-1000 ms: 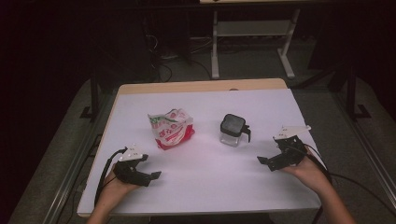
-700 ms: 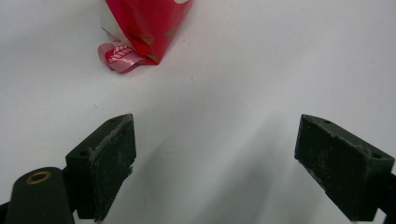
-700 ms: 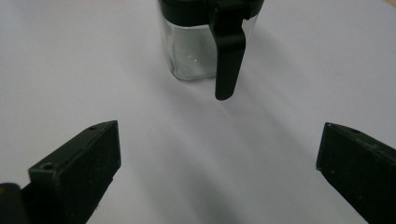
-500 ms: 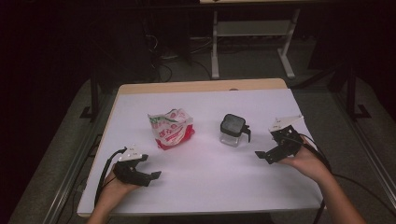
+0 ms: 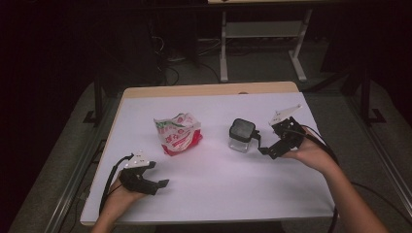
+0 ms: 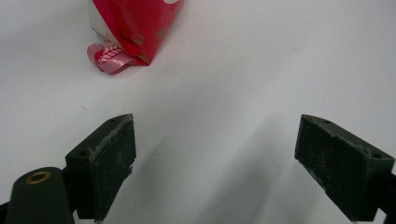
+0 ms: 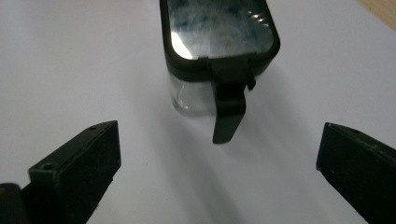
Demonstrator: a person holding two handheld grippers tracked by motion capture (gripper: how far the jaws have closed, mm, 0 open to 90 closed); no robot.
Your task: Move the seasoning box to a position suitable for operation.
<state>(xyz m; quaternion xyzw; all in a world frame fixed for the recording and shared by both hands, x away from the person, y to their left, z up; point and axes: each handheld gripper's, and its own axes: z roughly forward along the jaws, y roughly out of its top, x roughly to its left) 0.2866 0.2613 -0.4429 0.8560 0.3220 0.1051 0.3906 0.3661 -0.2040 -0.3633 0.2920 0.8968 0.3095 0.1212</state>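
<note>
While its jaws are standing spread wide with nothing between them, the right gripper [image 5: 268,148] is hovering just right of the jar [image 5: 242,135], pointing left at it. In the right gripper view the gripper [image 7: 218,163] is looking straight at the jar [image 7: 217,56]: a clear glass box with a black lid and a black latch hanging down its near face, standing upright on the white sheet [image 7: 70,70] and lying beyond the jaw tips, not touching either one. The person's right hand [image 5: 311,153] is wrapping the gripper from behind, with the cable trailing off toward the near right edge of the table.

Over at the near left, the left gripper [image 5: 163,183] is resting low above the sheet [image 5: 218,184], its jaws also spread apart and holding nothing. In the left gripper view the gripper [image 6: 215,163] is facing bare white surface, with the bag [image 6: 133,30] lying well beyond its left jaw, red and crumpled, a pink printed flap sticking out at its lower corner. From the high view the bag [image 5: 177,133] is sitting left of the jar, apart from it, near the middle of the table [image 5: 194,90], whose wooden far edge is showing past the sheet. The left hand [image 5: 119,196] is gripping its tool at the near edge.
</note>
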